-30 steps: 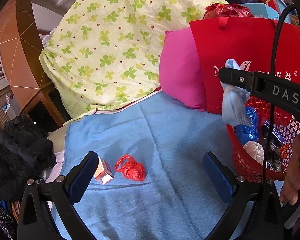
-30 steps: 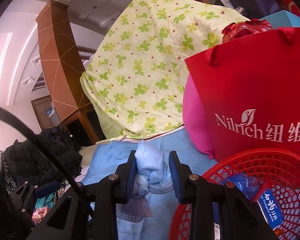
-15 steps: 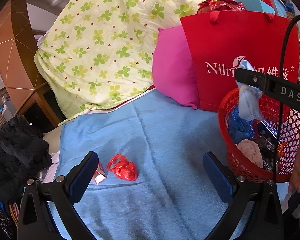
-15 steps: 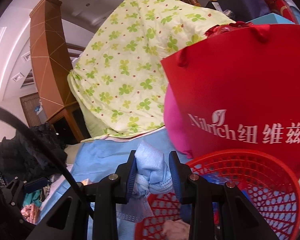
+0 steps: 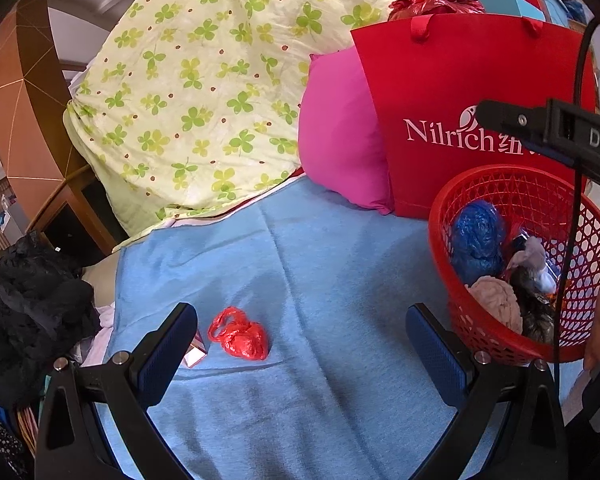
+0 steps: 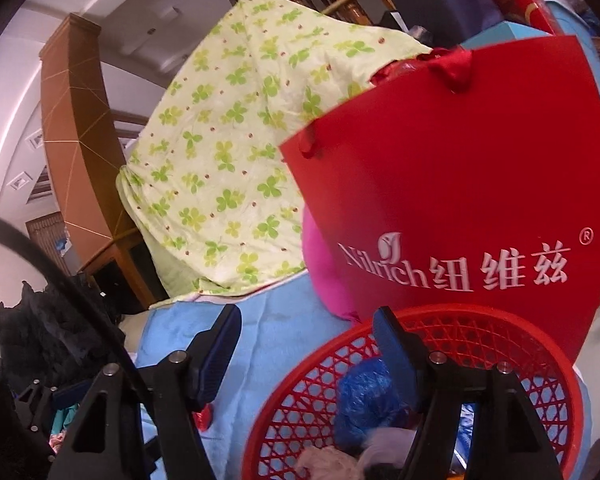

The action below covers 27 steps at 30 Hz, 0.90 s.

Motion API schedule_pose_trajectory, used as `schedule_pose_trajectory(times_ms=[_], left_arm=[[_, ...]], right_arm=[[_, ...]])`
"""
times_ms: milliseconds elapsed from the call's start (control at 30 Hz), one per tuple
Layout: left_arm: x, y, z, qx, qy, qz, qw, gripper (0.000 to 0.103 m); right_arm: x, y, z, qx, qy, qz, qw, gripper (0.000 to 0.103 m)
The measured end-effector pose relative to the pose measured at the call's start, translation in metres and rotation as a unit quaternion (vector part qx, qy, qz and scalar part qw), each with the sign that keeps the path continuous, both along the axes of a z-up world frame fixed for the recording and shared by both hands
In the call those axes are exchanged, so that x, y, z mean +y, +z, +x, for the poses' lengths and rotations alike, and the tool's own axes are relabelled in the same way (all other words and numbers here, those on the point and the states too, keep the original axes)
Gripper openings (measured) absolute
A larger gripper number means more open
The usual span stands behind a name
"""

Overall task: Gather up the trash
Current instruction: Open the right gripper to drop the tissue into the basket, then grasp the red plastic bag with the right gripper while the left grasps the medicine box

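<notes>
A red mesh basket (image 5: pixel 580 296) stands on the blue blanket at the right; it also shows in the right wrist view (image 6: pixel 480 340). It holds a blue plastic wad (image 5: pixel 476 236), a beige wad (image 5: pixel 496 300) and other scraps. My right gripper (image 6: pixel 308 344) is open and empty above the basket's left rim. My left gripper (image 5: pixel 300 340) is open and empty low over the blanket. A crumpled red plastic bag (image 5: pixel 240 338) lies just right of its left finger. A small white and pink box (image 5: pixel 196 354) lies partly hidden behind that finger.
A red Nilrich paper bag (image 5: pixel 460 92) and a pink pillow (image 5: pixel 340 136) stand behind the basket. A clover-print quilt (image 5: pixel 204 80) is heaped at the back. Black clothing (image 5: pixel 28 304) lies at the left edge of the blue blanket (image 5: pixel 320 260).
My right gripper moved over the basket and opened; the light blue mask it held has left its jaws. The left gripper's view shifted slightly right.
</notes>
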State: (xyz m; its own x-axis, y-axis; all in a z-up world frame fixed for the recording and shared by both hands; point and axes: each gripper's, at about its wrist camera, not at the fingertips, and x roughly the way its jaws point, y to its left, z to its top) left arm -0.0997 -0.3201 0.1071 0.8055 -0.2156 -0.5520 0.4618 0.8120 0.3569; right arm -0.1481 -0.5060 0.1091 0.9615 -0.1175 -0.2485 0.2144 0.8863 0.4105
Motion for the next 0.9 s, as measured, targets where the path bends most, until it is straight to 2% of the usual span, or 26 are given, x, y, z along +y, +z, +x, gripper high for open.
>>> schedule_pose_trajectory(times_ms=[200, 367, 533, 667, 900], left_arm=[[0.034, -0.011, 0.009, 0.005, 0.026, 0.003, 0.9996, 0.103], [0.101, -0.032, 0.035, 0.026, 0.097, 0.010, 0.9949, 0.103], [0.177, -0.051, 0.058, 0.036, 0.180, 0.009, 0.9829, 0.103], [0.227, -0.058, 0.072, 0.045, 0.227, -0.005, 0.9729, 0.103], [0.269, -0.069, 0.091, 0.056, 0.252, -0.015, 0.9659, 0.103]], right_arm=[[0.031, 0.011, 0.014, -0.021, 0.032, -0.018, 0.999, 0.073], [0.067, 0.010, 0.037, -0.012, 0.069, -0.035, 0.997, 0.072], [0.115, -0.002, 0.077, 0.037, 0.119, -0.054, 0.991, 0.071], [0.158, -0.023, 0.116, 0.094, 0.161, -0.070, 0.980, 0.071], [0.216, -0.069, 0.185, 0.183, 0.204, -0.117, 0.955, 0.071]])
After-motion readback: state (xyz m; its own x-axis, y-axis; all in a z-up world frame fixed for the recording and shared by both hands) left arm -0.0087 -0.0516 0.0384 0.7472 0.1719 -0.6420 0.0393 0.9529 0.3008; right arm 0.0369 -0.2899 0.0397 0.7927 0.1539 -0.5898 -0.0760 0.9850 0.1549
